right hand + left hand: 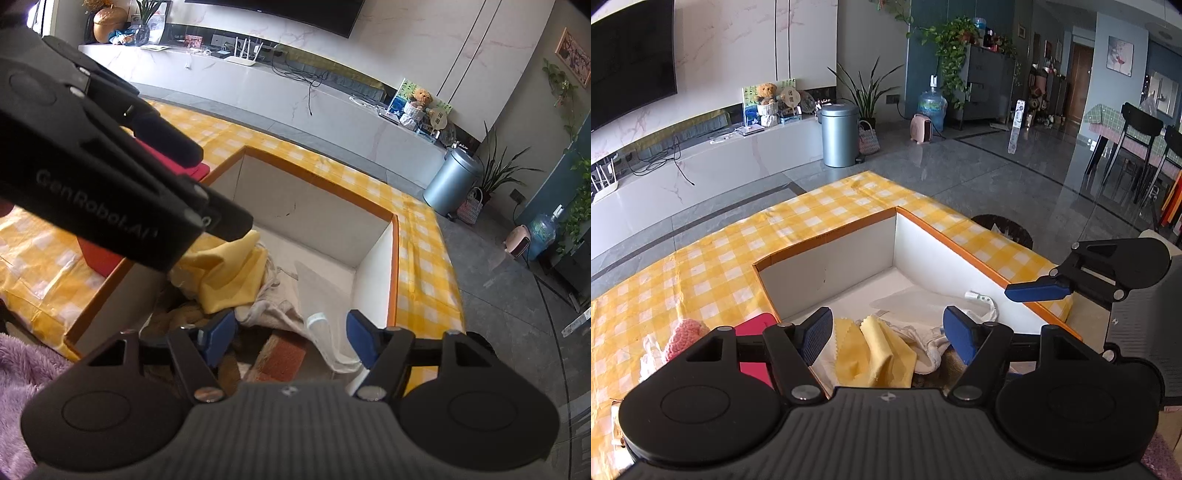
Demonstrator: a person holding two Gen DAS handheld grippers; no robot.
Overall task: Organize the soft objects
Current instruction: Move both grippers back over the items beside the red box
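I am looking down both claws into the orange-rimmed white cardboard box [923, 251] sitting on the yellow-and-white checked tabletop [713, 266]. My left claw [888, 332] is standing wide apart, released, with nothing between its blue pads; the folded pale yellow cloth [882, 354] is lying just below and between them, inside the near end of the box, and I am seeing no pad pressing on it. My right claw [291, 338] is also spread and gripping nothing. Under it the crumpled white and beige fabric [277, 302] is resting on the box floor, with an orange-brown woven piece [284, 356] showing closer to the camera. In the right wrist view the yellow cloth is heaped to the left of that claw, directly beneath the left claw's black fingers [229, 221]. The far half of the box is showing bare white floor. Outside the box, on the tabletop to the left, a flat red piece [757, 325] and a pink crocheted item [683, 332] are lying near the rim, and a fluffy purple fabric [18, 369] is filling the lower left corner of the right wrist view.
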